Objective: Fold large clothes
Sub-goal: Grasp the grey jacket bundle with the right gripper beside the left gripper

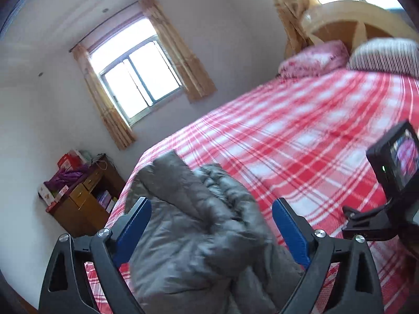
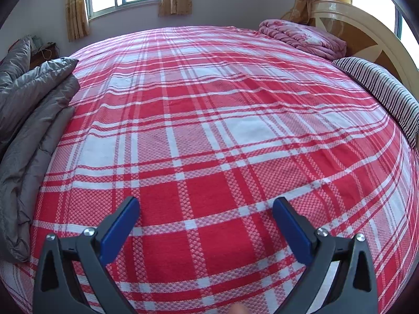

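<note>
The grey padded jacket lies bunched at one edge of the bed, on the red-and-white plaid cover. The left gripper hovers over it with its blue-padded fingers spread wide apart — one on each side of the crumpled fabric, neither clamping it. That view is blurred, so whether the pads touch the cloth is unclear.

In the right wrist view the right gripper sits above bare plaid cover, its fingers likewise apart and holding nothing. The jacket shows along the left edge there, well apart from this gripper. A pink folded quilt and a striped pillow rest by the headboard.
</note>
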`<state>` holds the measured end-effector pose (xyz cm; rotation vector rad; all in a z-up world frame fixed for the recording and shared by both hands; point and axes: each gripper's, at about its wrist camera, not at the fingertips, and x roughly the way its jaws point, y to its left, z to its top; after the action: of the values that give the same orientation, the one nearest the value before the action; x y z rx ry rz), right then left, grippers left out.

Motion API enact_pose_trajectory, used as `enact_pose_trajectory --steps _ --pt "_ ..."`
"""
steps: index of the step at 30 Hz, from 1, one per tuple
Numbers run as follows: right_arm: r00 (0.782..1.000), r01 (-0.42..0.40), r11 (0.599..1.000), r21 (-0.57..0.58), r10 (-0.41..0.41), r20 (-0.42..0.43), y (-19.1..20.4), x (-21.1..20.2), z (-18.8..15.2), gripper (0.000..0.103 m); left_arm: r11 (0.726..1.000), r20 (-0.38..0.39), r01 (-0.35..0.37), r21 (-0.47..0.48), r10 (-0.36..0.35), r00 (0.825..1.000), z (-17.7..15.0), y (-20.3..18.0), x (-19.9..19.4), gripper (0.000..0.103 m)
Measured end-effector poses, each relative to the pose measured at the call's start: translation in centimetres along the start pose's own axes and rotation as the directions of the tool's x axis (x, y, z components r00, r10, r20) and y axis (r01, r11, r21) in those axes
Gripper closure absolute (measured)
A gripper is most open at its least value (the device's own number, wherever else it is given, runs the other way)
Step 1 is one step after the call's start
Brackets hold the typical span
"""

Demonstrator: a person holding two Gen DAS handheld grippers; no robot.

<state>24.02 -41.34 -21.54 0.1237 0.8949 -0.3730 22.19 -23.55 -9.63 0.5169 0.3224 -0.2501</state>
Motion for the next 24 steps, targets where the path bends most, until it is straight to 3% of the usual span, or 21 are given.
enact_pose_trajectory --steps 3,5,6,9,12,16,19,22,24 --pt "0.999 -0.040 0.999 0.015 0.040 0.004 -0.3 -0.4 0.6 0.007 0.988 -0.014 -0.058 -0.140 0.056 0.998 0.0 5.7 0.1 0.007" --pt "0.998 -0.059 0.998 0.026 0.059 0.007 -0.3 -0.7 1.4 0.023 0.965 -0.081 -0.154 -0.214 0.140 0.987 -0.8 9.8 2.1 0.005" --pt "0.997 -0.070 0.997 0.027 0.070 0.009 -0.2 -0.9 1.9 0.025 0.954 -0.124 -0.190 -0.232 0.164 0.978 -1.4 11.3 3.3 0.005" --pt "0.989 -0.141 0.990 0.020 0.140 0.045 1.6 -2.4 5.0 0.030 0.888 -0.346 -0.340 -0.311 0.227 0.910 -4.3 17.1 9.4 0.005" --pt "0.974 -0.196 0.980 -0.040 0.199 0.105 5.3 -4.7 9.0 0.030 0.835 -0.454 -0.419 -0.356 0.238 0.859 -6.3 20.3 13.1 0.005" --pt "0.949 -0.243 0.959 -0.142 0.266 0.172 11.2 -7.9 13.8 0.030 0.801 -0.469 -0.427 -0.420 0.211 0.858 -6.9 21.3 15.4 0.005" --pt "0.931 -0.285 0.939 -0.194 0.319 0.177 15.6 -9.0 16.3 0.030 0.802 -0.461 -0.401 -0.443 0.180 0.869 -6.7 20.4 16.4 0.005" --pt "0.929 -0.300 0.928 -0.221 0.336 0.152 19.8 -8.2 17.2 0.034 0.824 -0.461 -0.357 -0.439 0.134 0.877 -6.5 18.3 17.6 0.005" --pt "0.930 -0.307 0.921 -0.241 0.344 0.131 21.9 -7.0 17.1 0.040 0.856 -0.443 -0.325 -0.403 0.128 0.887 -6.1 16.7 18.1 0.005"
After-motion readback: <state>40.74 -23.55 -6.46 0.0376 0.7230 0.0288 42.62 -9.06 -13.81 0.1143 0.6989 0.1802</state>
